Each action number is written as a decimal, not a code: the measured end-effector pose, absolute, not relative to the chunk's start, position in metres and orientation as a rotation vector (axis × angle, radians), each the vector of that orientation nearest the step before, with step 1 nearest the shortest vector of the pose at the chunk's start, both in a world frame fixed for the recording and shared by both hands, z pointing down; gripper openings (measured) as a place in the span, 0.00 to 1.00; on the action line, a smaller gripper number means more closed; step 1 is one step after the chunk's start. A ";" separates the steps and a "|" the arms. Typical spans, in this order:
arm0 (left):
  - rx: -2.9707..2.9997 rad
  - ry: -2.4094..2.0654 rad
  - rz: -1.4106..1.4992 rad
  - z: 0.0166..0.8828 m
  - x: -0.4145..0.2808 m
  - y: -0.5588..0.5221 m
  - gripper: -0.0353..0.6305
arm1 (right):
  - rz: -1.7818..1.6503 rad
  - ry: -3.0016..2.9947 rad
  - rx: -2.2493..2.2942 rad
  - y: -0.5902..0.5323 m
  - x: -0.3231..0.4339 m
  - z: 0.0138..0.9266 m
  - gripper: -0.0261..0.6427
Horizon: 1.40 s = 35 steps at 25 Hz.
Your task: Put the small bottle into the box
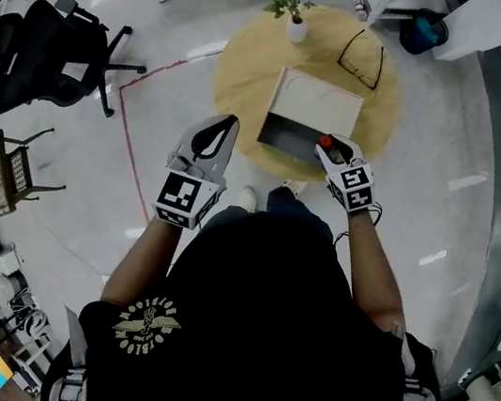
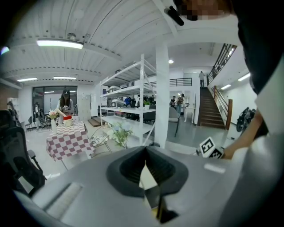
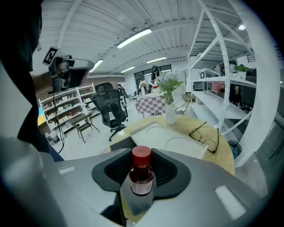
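small bottle (image 3: 142, 176): dark red body, red cap, pale label; upright, clamped between the right gripper's (image 3: 141, 162) jaws, at the box's 4 o'clock corner.
box (image 1: 311, 110): pale, rectangular; open grey compartment at its 6 o'clock side.

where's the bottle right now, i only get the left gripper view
Observer: The right gripper holds it. The bottle stands upright between the jaws, red cap up.
Operator: ok how close is that to the box
Observer: That gripper is at the near right corner of the box, which sits on the round table. The box's near part shows a dark hollow.
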<state>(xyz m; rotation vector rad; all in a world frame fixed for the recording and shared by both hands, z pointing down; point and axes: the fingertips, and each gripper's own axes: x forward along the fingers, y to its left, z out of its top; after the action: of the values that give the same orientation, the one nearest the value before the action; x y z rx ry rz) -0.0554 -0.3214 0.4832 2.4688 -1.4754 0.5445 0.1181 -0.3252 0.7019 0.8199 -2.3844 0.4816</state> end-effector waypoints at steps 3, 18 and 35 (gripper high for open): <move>2.465 -1.517 0.558 0.480 -0.058 -0.323 0.05 | 0.467 -2.385 0.782 -0.324 0.115 0.711 0.26; 2.469 -1.560 0.542 0.474 -0.066 -0.315 0.05 | 0.381 -2.361 0.718 -0.312 0.097 0.741 0.27; 2.768 -1.304 0.191 0.361 -0.067 -0.344 0.05 | 0.003 -2.660 1.624 -0.308 0.140 0.352 0.05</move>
<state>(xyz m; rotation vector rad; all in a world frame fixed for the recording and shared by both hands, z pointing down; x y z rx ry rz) -0.0670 -0.3445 0.3611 2.7679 -1.3038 0.1908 0.1403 -0.3079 0.3522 1.6236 -2.6598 0.0030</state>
